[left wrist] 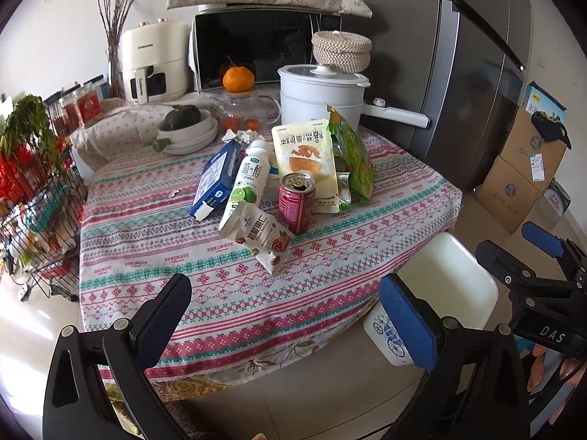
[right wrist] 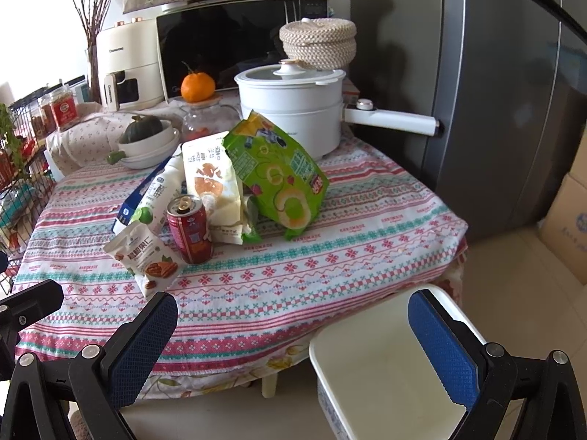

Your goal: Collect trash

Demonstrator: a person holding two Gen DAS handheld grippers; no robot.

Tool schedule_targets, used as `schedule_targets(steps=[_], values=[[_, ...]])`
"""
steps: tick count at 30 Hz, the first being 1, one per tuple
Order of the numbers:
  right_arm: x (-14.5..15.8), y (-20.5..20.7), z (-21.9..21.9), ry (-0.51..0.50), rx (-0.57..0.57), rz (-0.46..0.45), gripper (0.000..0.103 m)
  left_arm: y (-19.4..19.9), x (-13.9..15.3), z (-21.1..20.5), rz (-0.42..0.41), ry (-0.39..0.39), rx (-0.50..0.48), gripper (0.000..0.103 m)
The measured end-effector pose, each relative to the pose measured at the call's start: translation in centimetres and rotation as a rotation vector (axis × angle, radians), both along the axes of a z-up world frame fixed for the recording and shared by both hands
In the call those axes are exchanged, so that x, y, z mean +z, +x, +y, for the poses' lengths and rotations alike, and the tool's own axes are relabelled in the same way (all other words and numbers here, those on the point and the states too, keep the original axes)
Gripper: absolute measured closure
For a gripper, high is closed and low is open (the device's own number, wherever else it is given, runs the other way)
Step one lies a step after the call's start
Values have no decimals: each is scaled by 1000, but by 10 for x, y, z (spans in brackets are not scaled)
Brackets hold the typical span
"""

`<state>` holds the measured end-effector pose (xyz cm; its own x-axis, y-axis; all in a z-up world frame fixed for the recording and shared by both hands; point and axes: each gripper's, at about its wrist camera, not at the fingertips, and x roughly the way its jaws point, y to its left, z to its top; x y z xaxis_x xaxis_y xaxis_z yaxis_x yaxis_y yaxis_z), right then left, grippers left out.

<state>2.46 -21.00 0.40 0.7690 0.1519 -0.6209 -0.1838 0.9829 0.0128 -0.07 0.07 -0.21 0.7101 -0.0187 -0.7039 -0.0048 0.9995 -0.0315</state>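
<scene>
Trash pile on patterned tablecloth, white bin beside table

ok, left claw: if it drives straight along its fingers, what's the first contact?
Likely the nut pouch at the front of the trash pile on the table, with the red can just behind it. The left claw is open and empty; depth is uncertain.

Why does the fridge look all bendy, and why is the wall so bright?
Left wrist view: the fisheye lens curves the fridge near the picture's edge, and daylight washes out the wall behind the air fryer. Right wrist view: the same curving, black corners, and a glossy microwave door showing reflections.
</scene>
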Motion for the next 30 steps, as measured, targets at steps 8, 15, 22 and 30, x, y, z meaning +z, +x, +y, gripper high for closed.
schedule_targets(steps=[8,15,22,30], values=[[0,0,-1,2,-8,-1,0,-2,1,4,-2,-1,2,0],[-1,0,-1,5,-9,7,0,-2,-1,4,3,1,8,0],[0,-1,0,5,-9,9,0,-4,-1,10,3,-1,19,0],[0,-2,-1,7,-11,9,0,1,-2,4,8,11,31,0]])
